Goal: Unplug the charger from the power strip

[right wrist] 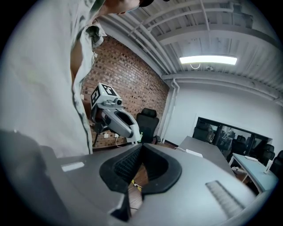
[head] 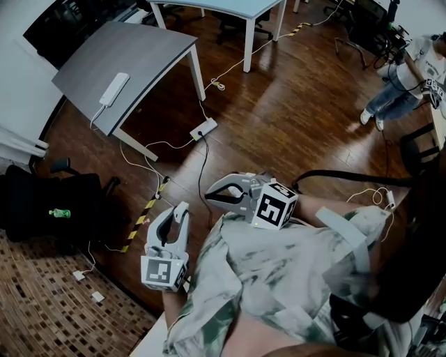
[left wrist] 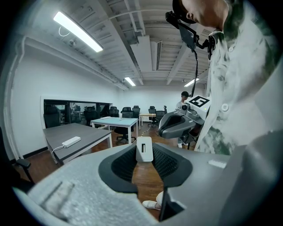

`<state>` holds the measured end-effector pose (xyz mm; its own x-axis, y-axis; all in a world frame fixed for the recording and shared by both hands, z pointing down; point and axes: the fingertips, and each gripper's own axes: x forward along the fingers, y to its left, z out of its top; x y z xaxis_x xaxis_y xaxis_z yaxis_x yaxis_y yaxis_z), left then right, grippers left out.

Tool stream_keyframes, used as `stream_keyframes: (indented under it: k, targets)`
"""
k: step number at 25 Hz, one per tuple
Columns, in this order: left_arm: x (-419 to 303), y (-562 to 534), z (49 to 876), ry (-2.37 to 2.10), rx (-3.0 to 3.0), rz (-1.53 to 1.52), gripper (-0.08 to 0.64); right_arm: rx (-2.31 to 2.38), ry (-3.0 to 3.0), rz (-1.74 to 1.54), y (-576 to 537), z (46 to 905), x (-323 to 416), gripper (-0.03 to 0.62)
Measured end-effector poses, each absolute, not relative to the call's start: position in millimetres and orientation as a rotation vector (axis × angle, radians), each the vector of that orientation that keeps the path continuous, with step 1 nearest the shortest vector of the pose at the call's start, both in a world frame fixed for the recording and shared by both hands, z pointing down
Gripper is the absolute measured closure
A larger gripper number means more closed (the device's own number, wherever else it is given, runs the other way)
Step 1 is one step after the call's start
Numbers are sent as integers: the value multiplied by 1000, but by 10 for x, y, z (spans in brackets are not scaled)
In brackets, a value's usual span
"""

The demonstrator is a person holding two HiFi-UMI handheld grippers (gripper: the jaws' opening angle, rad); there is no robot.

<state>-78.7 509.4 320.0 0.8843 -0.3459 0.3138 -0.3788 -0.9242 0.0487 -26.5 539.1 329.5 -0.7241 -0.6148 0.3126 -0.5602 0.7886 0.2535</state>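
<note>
My left gripper [head: 180, 209] is held out low in front of the person's body, shut on a small white charger [left wrist: 144, 149] that sits upright between its pad tips. To its right, my right gripper [head: 210, 197] points left with its jaws shut and nothing between them [right wrist: 141, 148]. A white power strip [head: 113, 89] lies on the grey table [head: 139, 56], its cable hanging off the edge. It also shows on the table in the left gripper view, power strip [left wrist: 70, 141]. A second white strip [head: 203, 130] lies on the wooden floor with cables running from it.
A black office chair [head: 49, 206] with a green bottle stands at the left. Yellow-black tape [head: 143, 219] and loose cables cross the floor. A white desk [head: 230, 14] stands at the back. Another person [head: 408, 77] stands at the far right.
</note>
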Motion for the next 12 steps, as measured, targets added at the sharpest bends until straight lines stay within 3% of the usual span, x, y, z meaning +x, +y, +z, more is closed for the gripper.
stream_keyframes:
  k: [12]
  targets:
    - [-781, 5038, 3292, -544, 2931, 482, 452, 846, -2586, -179, 5342, 3440, -318, 589]
